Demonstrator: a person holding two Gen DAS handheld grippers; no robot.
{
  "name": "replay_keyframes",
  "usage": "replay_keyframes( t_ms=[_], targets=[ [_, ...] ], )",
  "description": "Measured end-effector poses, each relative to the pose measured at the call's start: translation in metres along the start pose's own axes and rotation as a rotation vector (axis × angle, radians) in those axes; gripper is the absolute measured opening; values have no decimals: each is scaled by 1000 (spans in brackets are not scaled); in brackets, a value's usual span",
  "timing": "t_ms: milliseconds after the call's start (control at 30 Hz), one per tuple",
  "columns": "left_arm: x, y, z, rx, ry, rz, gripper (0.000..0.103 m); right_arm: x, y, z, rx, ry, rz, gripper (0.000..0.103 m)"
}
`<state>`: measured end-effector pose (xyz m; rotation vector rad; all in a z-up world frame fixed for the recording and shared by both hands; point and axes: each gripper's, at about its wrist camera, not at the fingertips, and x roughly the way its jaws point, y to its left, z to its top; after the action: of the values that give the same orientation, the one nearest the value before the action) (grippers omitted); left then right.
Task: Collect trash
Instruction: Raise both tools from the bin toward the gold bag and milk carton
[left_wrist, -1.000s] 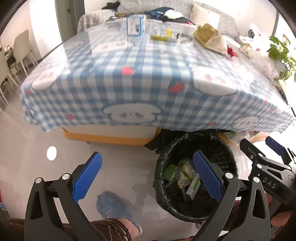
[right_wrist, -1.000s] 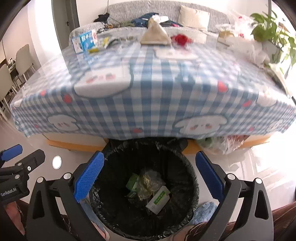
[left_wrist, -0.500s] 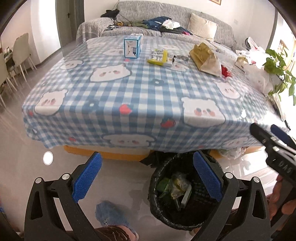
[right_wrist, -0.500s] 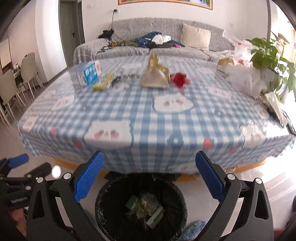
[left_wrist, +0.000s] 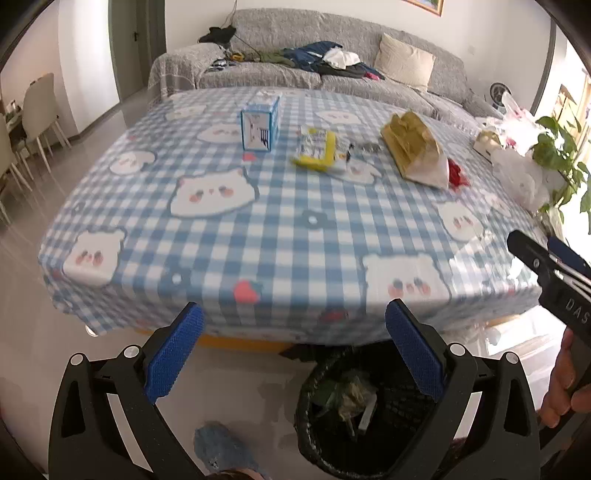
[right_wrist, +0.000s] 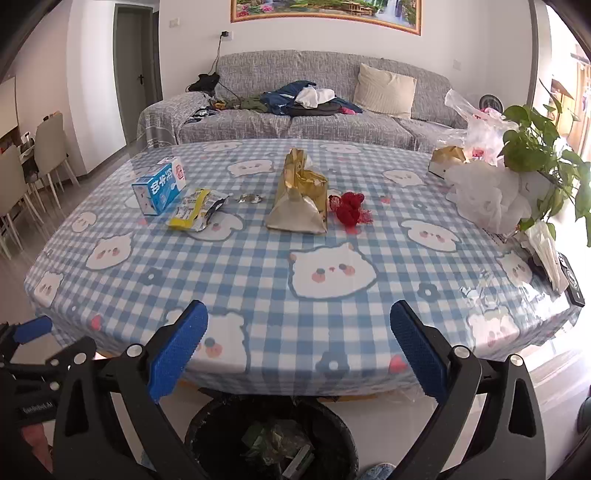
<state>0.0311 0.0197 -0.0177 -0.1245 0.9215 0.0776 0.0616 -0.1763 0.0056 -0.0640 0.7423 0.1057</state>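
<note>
A: Item 1, tongs. How are they recorded?

B: The left tongs (left_wrist: 291, 350) are held spread wide, blue pads apart, nothing between them. The right tongs (right_wrist: 299, 350) are likewise spread wide and empty. Both are held in the air in front of the near edge of the worktop (right_wrist: 258, 280), which is covered by a blue-and-white checked cloth printed with bear faces.

A: Item 2, the receptacle?

B: A round black bin lined with a black plastic bag (right_wrist: 325, 424) is set on the pale floor, just below the near edge of the worktop. Crumpled greenish wrappers and a white packet (left_wrist: 351, 402) are seen inside it.

A: Item 3, trash on the worktop?

B: 4 pieces are listed toward the far half. A light-blue carton with white print (right_wrist: 159, 189) lies at the left. A torn yellow-and-white foil wrapper (right_wrist: 195, 213) lies just beside it, nearer the middle. A crumpled gold-and-white paper bag (right_wrist: 299, 199) stands at the centre. A bunched red mesh scrap (right_wrist: 349, 208) lies just beside the bag on its right. A small silvery scrap (right_wrist: 251, 198) is noted between wrapper and bag; its kind cannot be told.

A: Item 4, other entries?

B: White plastic bags (right_wrist: 487, 199) and a leafy green plant (right_wrist: 543, 147) are placed at the right edge. A grey sofa (right_wrist: 258, 122) strewn with clothes is recorded behind.
</note>
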Motion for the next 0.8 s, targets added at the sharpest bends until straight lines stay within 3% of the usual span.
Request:
replay_keyframes(
  t_ms=[467, 800],
  targets=[
    [27, 8, 65, -11, -32, 13, 97, 48, -2, 40, 1, 20, -3, 95],
    [84, 20, 127, -40, -28, 31, 97, 106, -4, 78, -8, 34, -16, 95]
  ],
)
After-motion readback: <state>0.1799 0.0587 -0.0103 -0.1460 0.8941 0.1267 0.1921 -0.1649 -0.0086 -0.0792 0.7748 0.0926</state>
